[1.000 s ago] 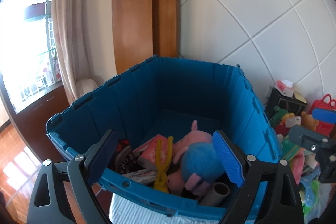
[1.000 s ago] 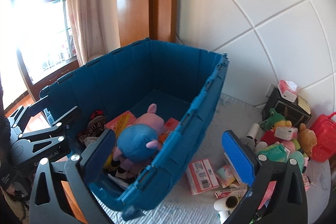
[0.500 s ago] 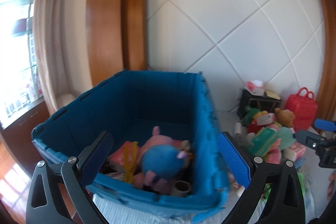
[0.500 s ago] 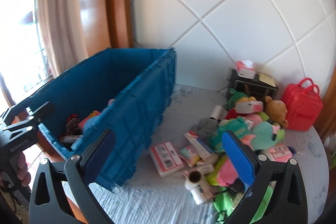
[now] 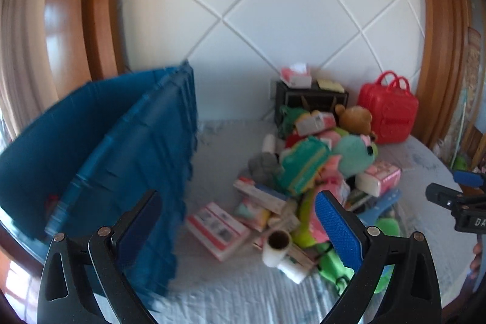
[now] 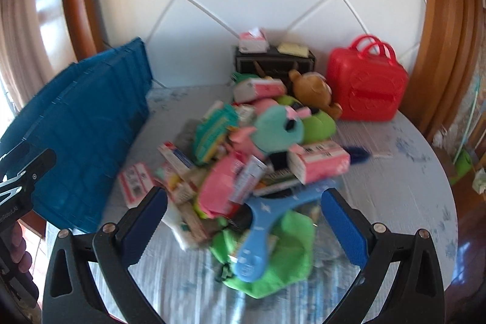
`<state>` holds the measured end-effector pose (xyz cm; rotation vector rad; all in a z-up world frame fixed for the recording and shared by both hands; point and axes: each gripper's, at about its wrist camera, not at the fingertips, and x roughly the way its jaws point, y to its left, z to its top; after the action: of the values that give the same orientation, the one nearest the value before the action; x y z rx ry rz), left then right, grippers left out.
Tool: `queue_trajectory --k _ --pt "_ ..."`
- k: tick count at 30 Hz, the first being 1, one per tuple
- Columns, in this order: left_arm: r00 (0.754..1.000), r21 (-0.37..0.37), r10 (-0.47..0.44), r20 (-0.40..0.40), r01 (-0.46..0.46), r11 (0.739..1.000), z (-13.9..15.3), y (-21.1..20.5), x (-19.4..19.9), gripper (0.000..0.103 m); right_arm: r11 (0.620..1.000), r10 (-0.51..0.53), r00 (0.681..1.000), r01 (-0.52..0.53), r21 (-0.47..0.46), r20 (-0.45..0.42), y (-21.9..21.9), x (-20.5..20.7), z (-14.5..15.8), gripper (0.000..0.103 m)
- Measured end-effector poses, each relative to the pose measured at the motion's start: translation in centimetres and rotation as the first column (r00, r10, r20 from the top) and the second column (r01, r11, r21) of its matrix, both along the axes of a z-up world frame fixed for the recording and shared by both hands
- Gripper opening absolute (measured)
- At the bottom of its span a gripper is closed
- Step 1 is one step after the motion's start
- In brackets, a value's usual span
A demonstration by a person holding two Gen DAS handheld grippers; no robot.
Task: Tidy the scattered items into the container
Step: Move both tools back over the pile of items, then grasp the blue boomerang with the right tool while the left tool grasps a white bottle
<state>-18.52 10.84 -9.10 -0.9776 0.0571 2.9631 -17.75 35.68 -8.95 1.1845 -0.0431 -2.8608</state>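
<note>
My right gripper (image 6: 243, 220) hung with its jaws spread wide and empty over the near edge of the heap, and my left gripper (image 5: 237, 220) was likewise wide open and holding nothing, aimed at the gap between the crate and the clutter. Nearest under the right jaws, at six o'clock of the pile, lay a blue boomerang-shaped plastic piece (image 6: 258, 236) on top of a green fabric bag (image 6: 282, 263); I judged that closing there could pinch both at once and drag the bag along, or let the slick flat plastic slip out. In the left view a cardboard roll (image 5: 278, 245) stood at the pile's near edge, and I thought a careless sweep might knock it rolling off the table (image 6: 410, 202). Farther in, the pink tissue pack (image 6: 319, 161) rested loosely against the teal plush (image 6: 278, 128), so pulling anything beneath it risked a small collapse. The blue crate (image 6: 91, 117), where everything had to go, sat at nine o'clock of the heap with a tall wall facing it; a low carry could have clipped that rim. Both views were blurred, so my aim was uncertain. At twelve o'clock stood a black box (image 6: 275, 63) and, towards one o'clock, a red toy suitcase (image 6: 366, 84).
</note>
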Motion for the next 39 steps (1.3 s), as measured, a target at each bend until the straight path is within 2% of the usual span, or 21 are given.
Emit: queue_trajectory --k 4,9,13,17,20,23,28,31,33,39 --pt "0.994 -0.007 0.042 0.100 -0.041 0.999 -4.1 2.4 -1.3 0.102 1.000 0.013 0.997 -0.011 -0.019 0.073 4.1 -1.0 -3.5 0.103" --pt "0.972 -0.013 0.081 0.221 -0.080 0.997 -9.0 4.0 -2.4 0.099 0.999 0.023 0.987 -0.017 -0.040 0.160 6.8 -2.6 -7.4 0.103" --pt "0.952 -0.038 0.077 0.297 -0.069 0.997 -12.4 5.0 -3.2 0.093 0.998 0.008 0.973 0.005 -0.058 0.231 7.8 -3.1 -10.5 0.103" --pt "0.921 -0.037 0.067 0.383 -0.058 0.998 -16.5 5.6 -4.1 0.082 0.992 -0.052 0.956 0.083 -0.097 0.290 9.0 -3.1 -13.3 0.103" --pt "0.904 -0.036 0.052 0.425 -0.041 0.999 -18.8 6.2 -4.4 0.079 0.989 -0.072 0.942 0.110 -0.099 0.327 9.6 -2.8 -14.9 0.100" --pt "0.895 -0.024 0.044 0.443 -0.038 0.999 -20.1 6.7 -4.8 0.079 0.988 -0.070 0.936 0.113 -0.103 0.345 9.6 -2.9 -15.5 0.084" --pt "0.890 -0.016 0.049 0.453 -0.047 0.999 -21.7 7.3 -5.8 0.079 0.991 -0.038 0.943 0.078 -0.111 0.329 7.8 -4.1 -15.1 0.083" --pt "0.880 -0.011 0.044 0.472 -0.044 0.999 -22.9 7.5 -6.3 0.074 0.993 -0.008 0.944 0.047 -0.109 0.330 6.1 -5.2 -15.4 0.082" --pt "0.873 0.012 0.025 0.486 -0.036 0.999 -23.6 7.5 -6.4 0.070 0.993 0.014 0.944 0.025 -0.112 0.331 4.9 -6.0 -15.7 0.077" --pt "0.884 0.028 0.014 0.467 -0.031 0.999 -23.6 6.9 -6.5 0.061 0.997 0.043 0.923 -0.016 -0.073 0.382 1.9 -8.6 -18.8 0.074"
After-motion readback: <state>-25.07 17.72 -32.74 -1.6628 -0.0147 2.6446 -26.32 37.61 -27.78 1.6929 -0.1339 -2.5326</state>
